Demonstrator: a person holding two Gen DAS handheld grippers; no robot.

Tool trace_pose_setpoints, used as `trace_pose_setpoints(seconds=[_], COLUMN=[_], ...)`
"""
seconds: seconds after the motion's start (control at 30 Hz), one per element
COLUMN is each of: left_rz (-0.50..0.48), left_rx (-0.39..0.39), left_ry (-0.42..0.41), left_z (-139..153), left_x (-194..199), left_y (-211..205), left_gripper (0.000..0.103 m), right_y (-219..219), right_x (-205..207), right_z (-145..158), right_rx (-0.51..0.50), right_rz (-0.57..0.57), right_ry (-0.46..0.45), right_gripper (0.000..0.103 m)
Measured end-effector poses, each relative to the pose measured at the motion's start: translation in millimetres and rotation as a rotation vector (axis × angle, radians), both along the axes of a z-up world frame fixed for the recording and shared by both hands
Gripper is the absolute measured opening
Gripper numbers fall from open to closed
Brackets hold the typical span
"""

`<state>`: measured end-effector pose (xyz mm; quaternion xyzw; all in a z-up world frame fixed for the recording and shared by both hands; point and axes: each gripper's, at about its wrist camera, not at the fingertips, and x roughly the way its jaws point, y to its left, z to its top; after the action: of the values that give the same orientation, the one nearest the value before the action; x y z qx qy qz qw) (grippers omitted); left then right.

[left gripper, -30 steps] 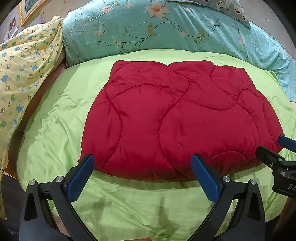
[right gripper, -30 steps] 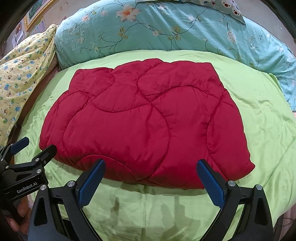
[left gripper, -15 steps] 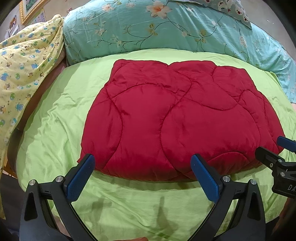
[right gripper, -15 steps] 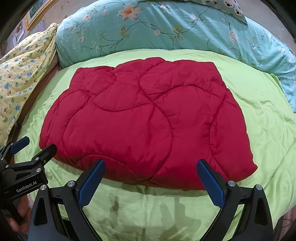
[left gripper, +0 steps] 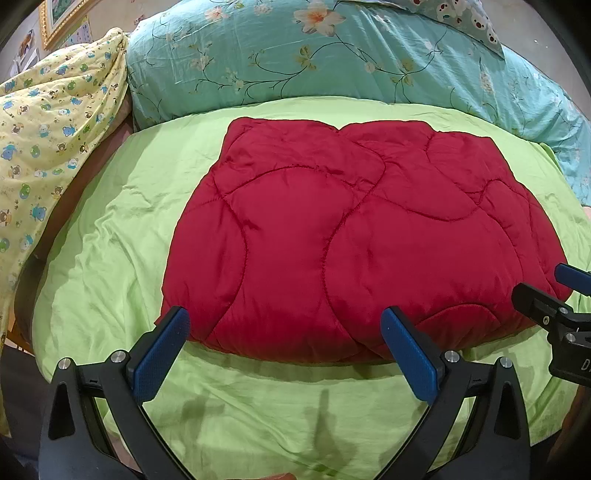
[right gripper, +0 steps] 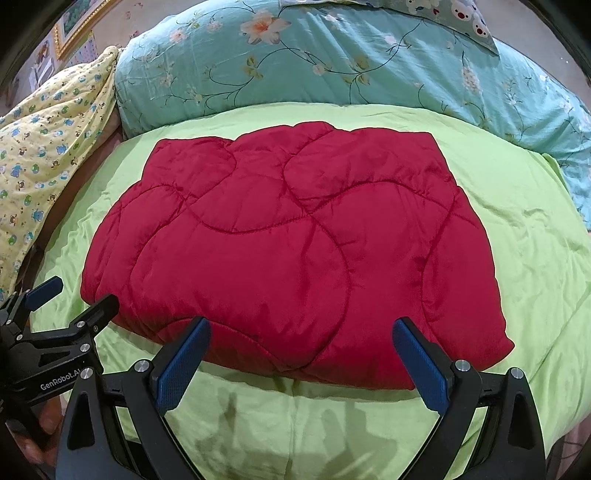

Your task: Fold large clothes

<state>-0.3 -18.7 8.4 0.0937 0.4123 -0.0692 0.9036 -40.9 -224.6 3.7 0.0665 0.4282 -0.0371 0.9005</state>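
two hand-held grippers hover low over the near edge of the bed, side by side and pointing forward. the left hand-held gripper [left gripper: 284, 354] has its fingers spread wide with nothing between them, its blue ribbed pads [left gripper: 160, 356] just short of the near hem of the jacket. the right hand-held gripper [right gripper: 301, 363] is spread just as wide and also grips nothing. each shows in the other's view as a black frame with blue tips at the picture's edge.

ahead of both lies the red jacket [left gripper: 347, 243], folded into a thick, puffy, roughly rectangular bundle. its shiny cloth is quilted with curved stitch lines that make rounded, pillowy panels. it rests flat in the middle of the bed, on a lime-green sheet [left gripper: 110, 251] that is thin and creased, with grey shadows of the grippers on its near part.

beyond the jacket a big teal bolster of bedding [left gripper: 332, 62] with a flower-and-vine print runs across the far side. to the left hangs a yellow cloth [left gripper: 48, 125] printed with small bears. a gold picture frame [left gripper: 61, 18] shows on the wall at the top left.
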Motion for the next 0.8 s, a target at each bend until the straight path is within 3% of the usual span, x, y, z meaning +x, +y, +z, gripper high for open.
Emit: trace_pose_setpoints(seconds=[0.8], left_rz=[0.003], left_rx=[0.006], left_ry=[-0.004], left_z=[3.0], left_x=[2.7], left_y=[1.2], left_gripper=[0.103], right_y=[0.5], right_x=[1.6], right_z=[1.9], right_rx=[0.001], right_rz=[0.005], right_ry=[-0.006], right_gripper=[0.099])
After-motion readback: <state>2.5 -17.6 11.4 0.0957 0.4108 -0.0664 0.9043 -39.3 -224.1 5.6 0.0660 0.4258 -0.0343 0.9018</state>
